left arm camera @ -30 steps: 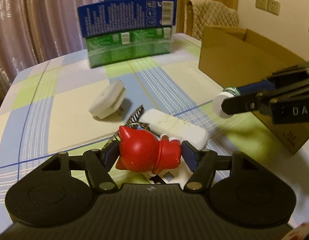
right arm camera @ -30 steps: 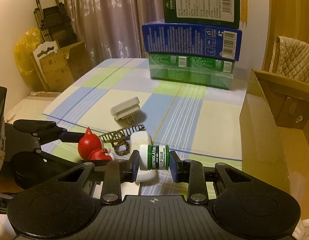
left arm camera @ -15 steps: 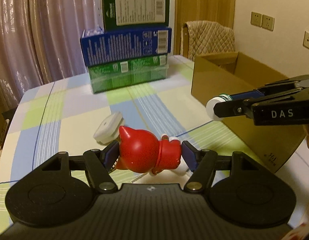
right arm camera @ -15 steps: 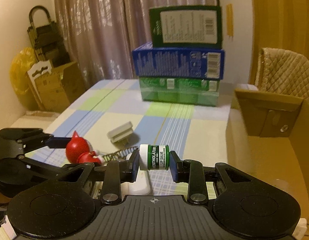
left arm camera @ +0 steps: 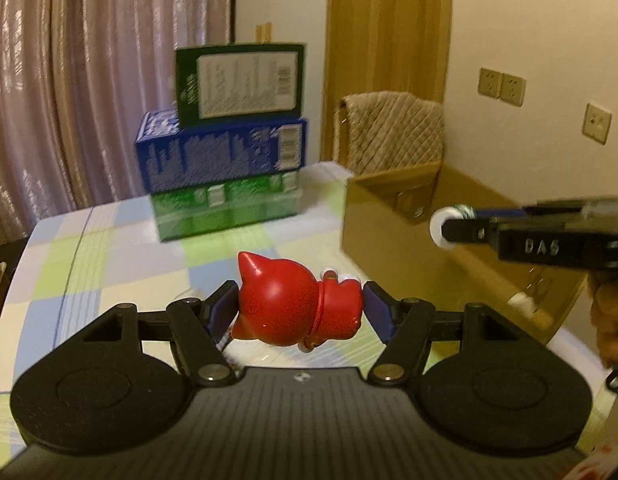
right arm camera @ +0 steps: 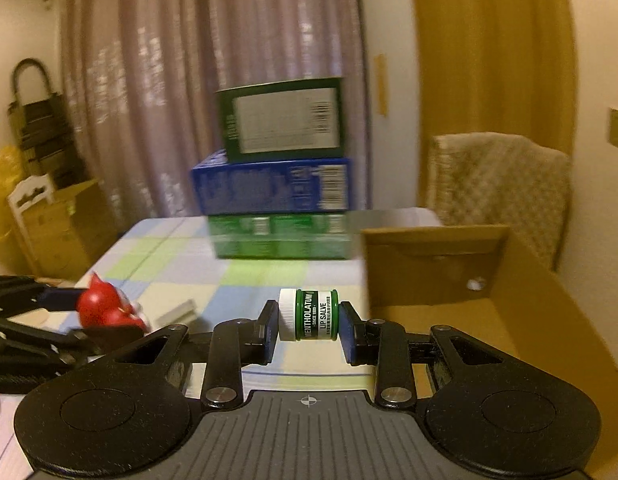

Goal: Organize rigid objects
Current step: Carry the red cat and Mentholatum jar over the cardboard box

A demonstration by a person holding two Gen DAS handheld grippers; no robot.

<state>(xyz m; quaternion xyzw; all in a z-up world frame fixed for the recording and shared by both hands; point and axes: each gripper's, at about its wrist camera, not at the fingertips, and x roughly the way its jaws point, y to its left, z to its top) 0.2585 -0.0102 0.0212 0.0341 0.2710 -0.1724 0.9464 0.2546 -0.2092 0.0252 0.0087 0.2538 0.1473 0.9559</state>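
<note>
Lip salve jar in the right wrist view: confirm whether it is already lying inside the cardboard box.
No, the lip salve jar is clamped in the right gripper, in the air beside the cardboard box.

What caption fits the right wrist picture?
Right claw grips a lip salve jar beside an open cardboard box.

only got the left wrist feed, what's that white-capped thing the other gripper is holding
Observer: A small green jar labelled Mentholatum lip salve, pinched sideways in the right gripper.
Operator: anything in the cardboard box yet
Observer: The right wrist view shows bare floor in the cardboard box near its back wall; the rest is out of view.
Operator: anything left on the table
Observer: A blurred pale object lies on the table beside the left gripper holding its red figurine.
</note>
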